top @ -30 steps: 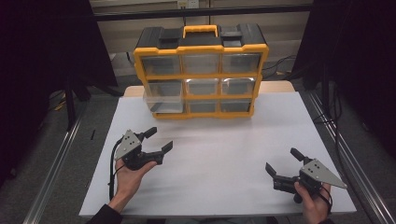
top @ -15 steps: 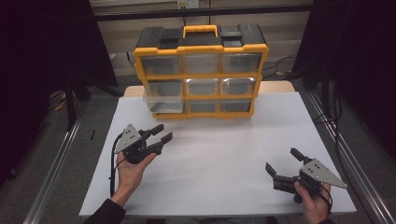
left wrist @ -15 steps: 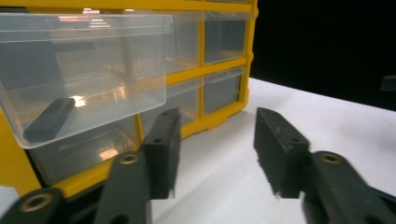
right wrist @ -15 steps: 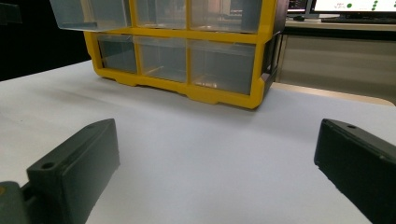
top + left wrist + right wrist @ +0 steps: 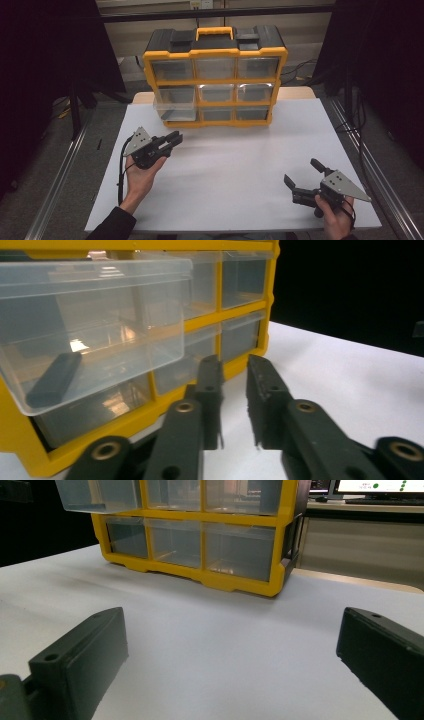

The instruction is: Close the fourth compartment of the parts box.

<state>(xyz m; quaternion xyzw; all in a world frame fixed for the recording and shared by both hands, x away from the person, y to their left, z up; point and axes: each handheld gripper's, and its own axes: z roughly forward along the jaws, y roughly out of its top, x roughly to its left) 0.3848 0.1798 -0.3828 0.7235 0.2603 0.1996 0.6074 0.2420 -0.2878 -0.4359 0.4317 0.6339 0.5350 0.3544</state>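
Left gripper [image 5: 172, 141] fingers just closing, empty, black bar [image 5: 54, 379] in drawer [image 5: 95, 325], right gripper [image 5: 302, 177] fingers apart

No words, numbers, brand marks or signs are showing legibly anywhere. The yellow organizer [image 5: 215, 75] is carrying no readable label on its frame or clear drawers. Two monitors [image 5: 372, 486] are glowing at the upper right of the right gripper view, but their contents are appearing too small to read.
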